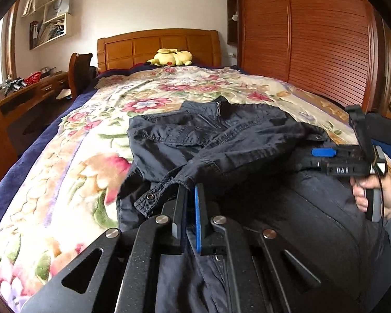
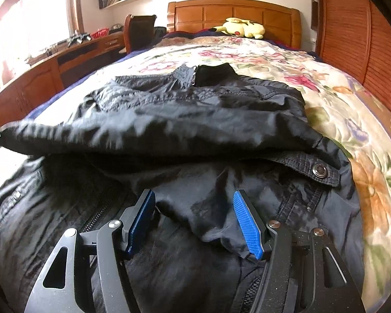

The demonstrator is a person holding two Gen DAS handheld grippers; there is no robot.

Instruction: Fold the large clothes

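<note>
A dark navy jacket [image 1: 216, 135] lies spread on the floral bedspread [image 1: 72, 172], collar and zipper toward the headboard. My left gripper [image 1: 191, 190] is shut on the jacket's sleeve cuff [image 1: 169, 182], beside a metal snap [image 1: 150, 196], and holds that fabric lifted over the jacket body. In the right wrist view the same jacket [image 2: 169, 109] fills the frame. My right gripper [image 2: 194, 210] stands open low over it, with a loose fold of dark cloth lying between its blue pads [image 2: 246, 221]. The right gripper [image 1: 311, 157] also shows at the right edge, held by a hand [image 1: 378, 195].
A yellow plush toy [image 1: 170, 58] rests by the wooden headboard [image 1: 159, 45]. A wooden desk [image 1: 20, 104] and chair [image 1: 79, 70] stand left of the bed. A slatted wooden wardrobe [image 1: 313, 39] runs along the right side. Bare bedspread lies left of the jacket.
</note>
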